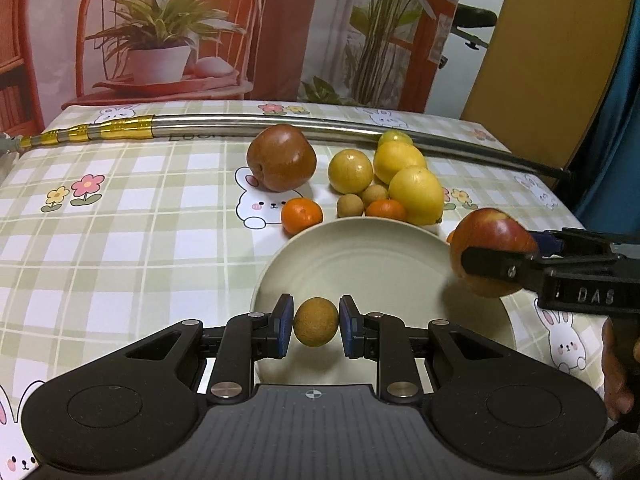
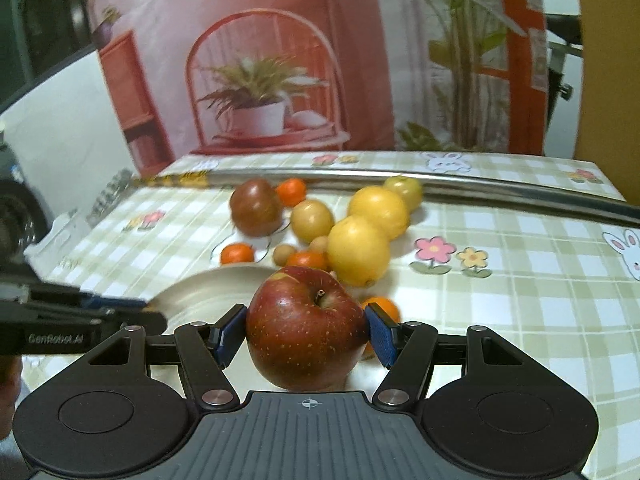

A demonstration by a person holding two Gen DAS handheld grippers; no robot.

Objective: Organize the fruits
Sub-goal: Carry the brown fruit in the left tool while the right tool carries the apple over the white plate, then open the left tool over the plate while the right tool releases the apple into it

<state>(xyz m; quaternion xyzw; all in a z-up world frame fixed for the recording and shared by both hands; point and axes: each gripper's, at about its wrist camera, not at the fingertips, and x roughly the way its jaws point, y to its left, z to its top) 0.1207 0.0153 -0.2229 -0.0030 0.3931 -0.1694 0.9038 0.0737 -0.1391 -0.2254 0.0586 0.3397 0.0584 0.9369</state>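
Over a pale plate (image 1: 384,264) on the checked worktop (image 1: 120,240), the left hand-held gripper (image 1: 316,326) is clamped on a small brown longan (image 1: 316,327), while the right hand-held gripper (image 2: 306,330) grips a red apple (image 2: 306,328) at the plate's right edge. Lemons (image 1: 416,195), tangerines (image 1: 301,216) and a brown round fruit (image 1: 281,157) lie clustered just beyond the plate's far rim.
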